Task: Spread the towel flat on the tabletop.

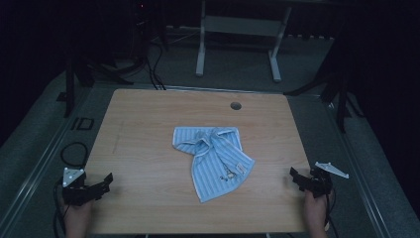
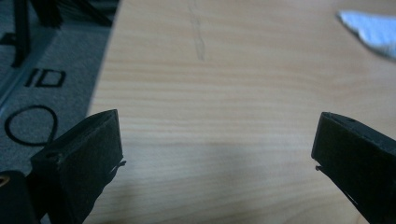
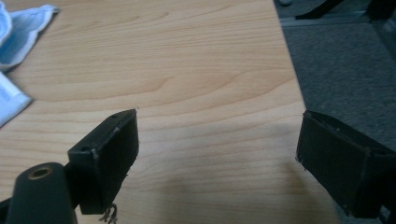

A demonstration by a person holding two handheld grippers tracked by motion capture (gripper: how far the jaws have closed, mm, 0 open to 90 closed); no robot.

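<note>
Dim light here, and the room beyond the table sinks into near-black, so the far edges give little away. Both forearms are cut off at the bottom of the high view. On the wooden table (image 1: 148,124), pale and fine-grained with rounded corners and a round cable hole (image 1: 236,105) near its far edge, lies a light blue striped cloth (image 1: 215,158). It is soft, crumpled and half twisted, bunched at the top, with a broad flap running toward the near side; a white hem runs along its edge and there is a small printed patch, too small to read. In the left gripper view just a blurred corner of the cloth (image 2: 369,32) shows at top right; in the right gripper view its edge (image 3: 18,51) is cut off at the left.

The left gripper (image 1: 101,184) sits at the table's near left corner, black blocky jaws spread wide with bare wood between them. The right gripper (image 1: 296,178) sits at the near right edge, jaws likewise wide apart and empty. The cloth lies between the two, mid-table, well apart from each.
</note>
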